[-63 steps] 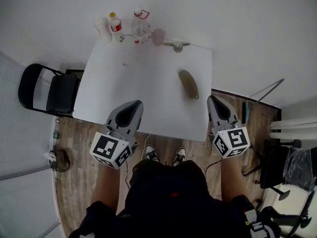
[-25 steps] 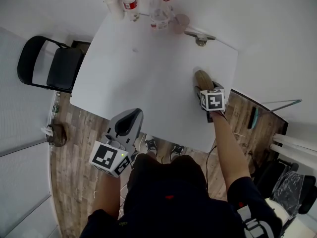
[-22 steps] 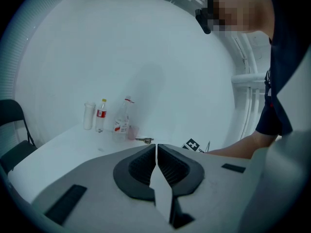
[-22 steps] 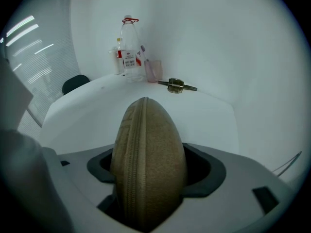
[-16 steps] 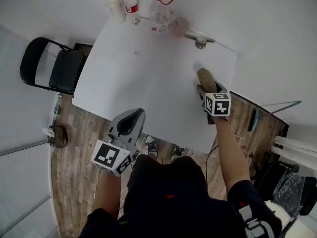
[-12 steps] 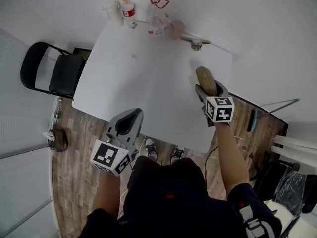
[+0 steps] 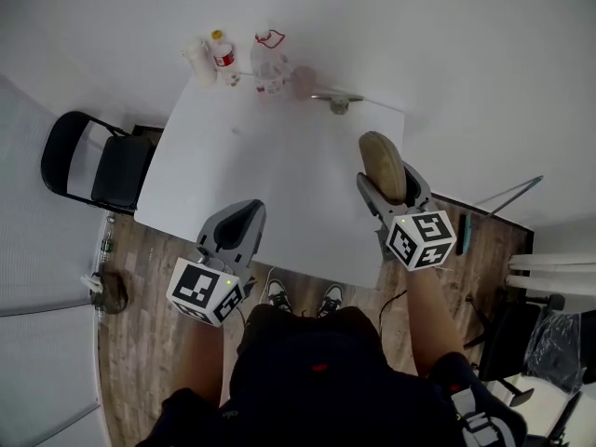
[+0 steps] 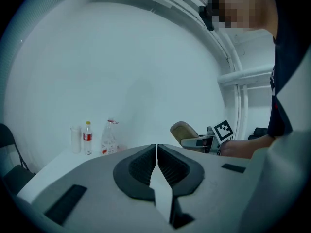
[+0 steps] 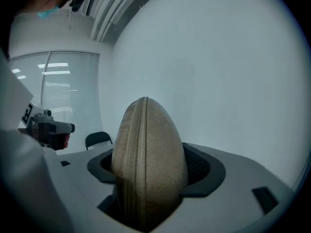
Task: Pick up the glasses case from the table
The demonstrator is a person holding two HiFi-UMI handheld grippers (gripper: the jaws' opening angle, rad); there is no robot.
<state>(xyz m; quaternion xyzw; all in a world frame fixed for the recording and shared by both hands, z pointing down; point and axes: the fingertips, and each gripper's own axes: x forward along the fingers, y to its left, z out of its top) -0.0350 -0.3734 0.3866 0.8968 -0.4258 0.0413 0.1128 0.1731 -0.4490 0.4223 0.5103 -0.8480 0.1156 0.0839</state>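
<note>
Plain workroom, office or lab sort: bare white walls (image 7: 466, 45), wood-plank floor (image 7: 140, 343), one white table (image 7: 270, 175) with a black folding chair (image 7: 102, 166) beside it, a few bottles (image 7: 222, 57) at its far edge, strip lights (image 9: 57, 73) behind a glazed partition (image 9: 63, 98)

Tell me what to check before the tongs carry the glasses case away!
1. Right tongs shut on the glasses case: ok, a jaw presses each side.
2. Case off the table: ok, it points up toward the wall, and the right gripper view shows no tabletop under it.
3. Zipper closed: ok along the part that shows; the back cannot be seen.
4. Grip firm enough not to slip: cannot tell; much of the case sticks out past the jaws.
5. Left tongs out of the way: ok, shut, empty, at the table's near edge.
6. Bottles clear of the case: ok, they stand at the far edge.
</note>
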